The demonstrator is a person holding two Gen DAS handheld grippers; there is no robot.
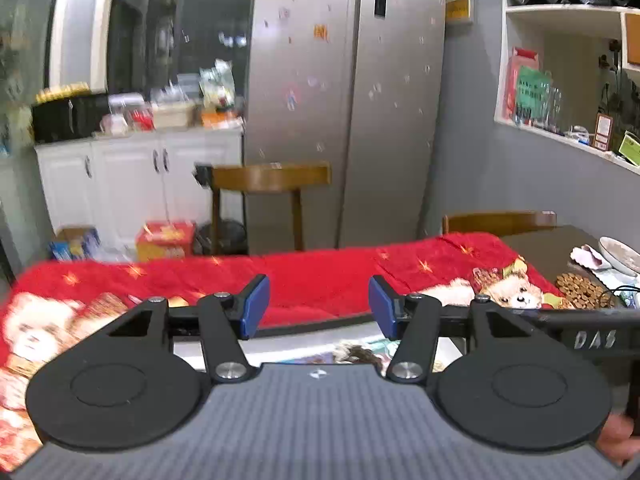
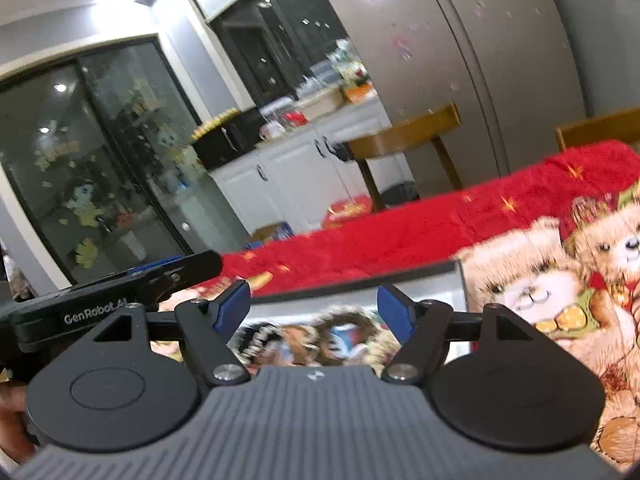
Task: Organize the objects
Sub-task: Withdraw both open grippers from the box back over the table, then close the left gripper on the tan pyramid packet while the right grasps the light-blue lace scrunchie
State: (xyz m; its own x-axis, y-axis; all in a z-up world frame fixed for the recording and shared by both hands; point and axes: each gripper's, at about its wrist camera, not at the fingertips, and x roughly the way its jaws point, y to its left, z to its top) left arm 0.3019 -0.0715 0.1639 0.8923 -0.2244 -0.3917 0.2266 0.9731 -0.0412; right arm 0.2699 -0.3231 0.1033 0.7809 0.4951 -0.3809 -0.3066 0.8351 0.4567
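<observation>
A red blanket with teddy bear prints point(image 1: 320, 280) covers the table and also shows in the right wrist view point(image 2: 440, 224). A flat picture book with a cartoon cover point(image 2: 320, 332) lies on it near the front; its edge shows in the left wrist view point(image 1: 320, 344). My left gripper point(image 1: 319, 306) is open and empty, held above the book's far edge. My right gripper point(image 2: 314, 312) is open and empty, just above the book. The left gripper's black body point(image 2: 104, 296) shows at the left of the right wrist view.
A white plate point(image 1: 620, 254), a round woven coaster point(image 1: 584, 290) and a cable lie on the bare table at the right. Two wooden chairs point(image 1: 272, 184) stand beyond the table, before a steel fridge point(image 1: 344, 100). A white cabinet point(image 1: 136, 176) with clutter stands at the left.
</observation>
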